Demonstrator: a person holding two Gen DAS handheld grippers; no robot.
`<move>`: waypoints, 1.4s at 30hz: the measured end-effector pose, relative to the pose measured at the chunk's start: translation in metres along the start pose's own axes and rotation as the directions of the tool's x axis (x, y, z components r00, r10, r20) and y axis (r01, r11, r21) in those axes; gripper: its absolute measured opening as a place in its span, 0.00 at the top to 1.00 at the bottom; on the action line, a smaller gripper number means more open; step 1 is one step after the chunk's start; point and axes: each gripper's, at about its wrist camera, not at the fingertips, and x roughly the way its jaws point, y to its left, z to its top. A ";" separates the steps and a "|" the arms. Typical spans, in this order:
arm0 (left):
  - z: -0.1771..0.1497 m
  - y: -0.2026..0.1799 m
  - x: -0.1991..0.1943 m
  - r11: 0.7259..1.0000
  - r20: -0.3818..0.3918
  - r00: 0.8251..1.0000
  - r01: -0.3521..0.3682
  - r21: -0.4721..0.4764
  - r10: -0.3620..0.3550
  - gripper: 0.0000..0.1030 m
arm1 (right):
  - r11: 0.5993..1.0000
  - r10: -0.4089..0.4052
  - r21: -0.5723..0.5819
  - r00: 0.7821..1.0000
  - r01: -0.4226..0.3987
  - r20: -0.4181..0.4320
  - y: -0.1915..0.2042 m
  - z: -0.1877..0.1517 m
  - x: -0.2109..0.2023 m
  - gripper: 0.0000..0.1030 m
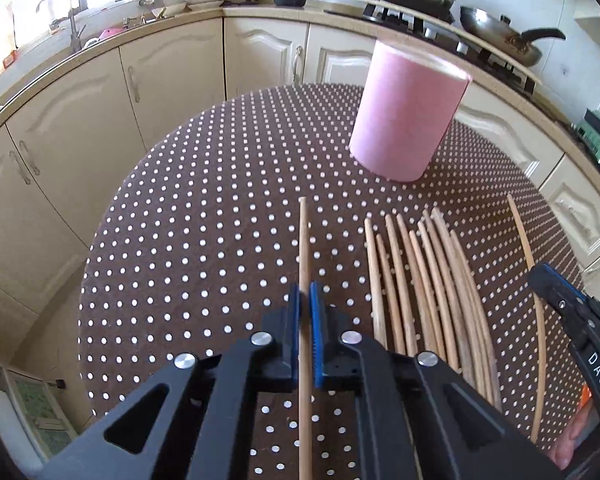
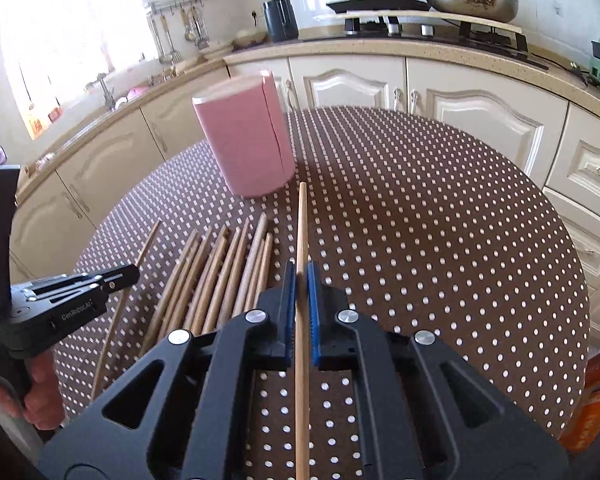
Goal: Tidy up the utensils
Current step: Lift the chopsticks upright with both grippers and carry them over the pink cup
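Each gripper is clenched on one wooden chopstick: the left gripper (image 1: 305, 300) pinches the left chopstick (image 1: 303, 248), the right gripper (image 2: 300, 284) the right chopstick (image 2: 301, 232). The loose chopsticks (image 1: 428, 280) lie in a row between them, near the table's (image 1: 204, 216) near edge. The pink holder (image 1: 408, 120) stands upright toward the far edge, bare dotted cloth around it.

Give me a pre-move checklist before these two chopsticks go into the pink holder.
1. Left hand-held gripper shut on a chopstick: ok.
2. Right hand-held gripper shut on a chopstick: ok.
3. Pink holder upright on the dotted tablecloth: ok.
4. Holder's inside free: cannot tell, opening not visible.
5. Loose chopsticks lying clear of both held ones: ok.
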 end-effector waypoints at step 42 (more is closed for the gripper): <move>0.125 -0.052 -0.146 0.961 0.761 0.597 0.246 0.126 -0.252 0.94 | 0.991 0.114 -0.012 0.812 -0.131 0.573 0.006 0.165 -0.064 0.94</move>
